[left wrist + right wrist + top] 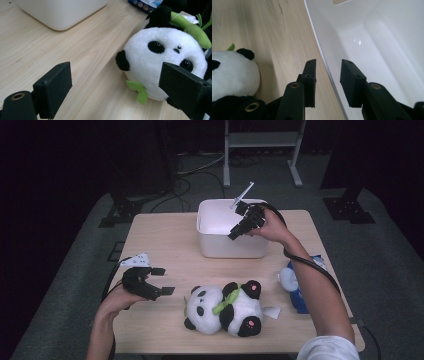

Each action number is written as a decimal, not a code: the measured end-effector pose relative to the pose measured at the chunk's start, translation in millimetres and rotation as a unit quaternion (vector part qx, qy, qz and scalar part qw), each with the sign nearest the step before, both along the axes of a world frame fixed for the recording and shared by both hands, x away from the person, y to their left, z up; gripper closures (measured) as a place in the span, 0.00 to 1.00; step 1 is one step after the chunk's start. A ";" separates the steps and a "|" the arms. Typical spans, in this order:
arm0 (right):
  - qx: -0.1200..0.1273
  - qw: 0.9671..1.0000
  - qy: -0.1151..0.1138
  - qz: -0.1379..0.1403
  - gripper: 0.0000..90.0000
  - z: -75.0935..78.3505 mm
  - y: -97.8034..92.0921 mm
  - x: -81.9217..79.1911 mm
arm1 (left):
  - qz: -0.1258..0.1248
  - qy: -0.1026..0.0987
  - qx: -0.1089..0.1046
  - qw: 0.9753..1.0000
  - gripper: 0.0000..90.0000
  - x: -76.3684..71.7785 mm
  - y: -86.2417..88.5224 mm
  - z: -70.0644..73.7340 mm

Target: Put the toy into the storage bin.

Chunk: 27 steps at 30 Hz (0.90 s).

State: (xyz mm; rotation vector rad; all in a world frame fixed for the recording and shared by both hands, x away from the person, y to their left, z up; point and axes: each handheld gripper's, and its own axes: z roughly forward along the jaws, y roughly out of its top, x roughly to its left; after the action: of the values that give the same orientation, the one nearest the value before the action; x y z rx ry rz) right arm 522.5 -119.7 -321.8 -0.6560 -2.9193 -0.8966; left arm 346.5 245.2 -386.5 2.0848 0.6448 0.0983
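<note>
A panda plush [225, 307] with a green bamboo stalk lies on the wooden table [165, 240] near its front edge. My left gripper [163, 281] is open just left of the panda's head, jaws wide and empty. In the left gripper view the panda's face [160, 62] sits ahead of that gripper [117, 82], close to the right jaw. A white bin [232, 227] stands at the back centre. My right gripper [233, 235] is tipped down over its front wall. In the right gripper view that gripper [328, 75] is open, straddling the bin's rim [322, 57], one jaw outside, one inside.
A blue packet [305, 290] with a white object beside it lies at the table's right edge, under the right forearm. A small white tag [272, 311] lies beside the panda. The bin's inside [374, 50] looks bare. A metal frame [262, 140] stands on the floor behind.
</note>
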 end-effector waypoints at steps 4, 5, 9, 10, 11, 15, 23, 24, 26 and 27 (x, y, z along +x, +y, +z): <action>-0.005 1.000 0.005 0.004 0.78 -5.7 6.1 1.8 | 0.005 0.005 -0.001 1.000 0.11 0.5 2.6 -1.3; -0.005 1.000 0.005 0.004 0.78 -5.7 6.1 1.8 | 0.005 0.005 -0.002 1.000 0.11 0.5 3.1 -1.4; -0.014 1.000 0.008 0.006 0.85 -10.7 11.7 1.4 | 0.008 0.004 -0.004 1.000 0.11 -0.3 4.6 -1.5; -0.011 1.000 0.010 0.006 0.87 -11.3 11.9 1.3 | 0.009 0.005 -0.004 1.000 0.11 -0.8 5.1 -1.5; -0.011 1.000 0.010 0.006 0.87 -11.3 11.9 1.3 | 0.009 0.005 -0.004 1.000 0.11 -0.8 5.1 -1.5; -0.010 1.000 0.010 0.007 0.87 -11.8 12.8 -2.4 | 0.009 0.005 -0.003 1.000 0.11 -0.7 6.1 -2.2; -0.005 1.000 0.010 0.020 0.88 -12.8 15.0 -18.4 | 0.011 0.007 -0.003 1.000 0.11 -1.1 7.4 -2.8; -0.005 1.000 0.010 0.022 0.88 -12.8 15.3 -20.4 | 0.011 0.007 -0.003 1.000 0.11 -1.4 7.6 -2.5; -0.007 1.000 0.008 0.026 0.88 -12.7 16.1 -26.2 | 0.011 0.006 -0.004 1.000 0.11 -1.5 8.0 -2.2; -0.006 1.000 0.009 0.027 0.88 -12.8 16.3 -27.8 | 0.011 0.006 -0.004 1.000 0.11 -1.4 8.2 -2.2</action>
State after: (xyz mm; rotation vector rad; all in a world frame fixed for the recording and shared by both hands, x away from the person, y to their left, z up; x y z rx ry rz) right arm 494.7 -103.4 -334.5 -0.5789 -2.9145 -0.8636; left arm 345.0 253.4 -388.7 2.0732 0.6742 0.0962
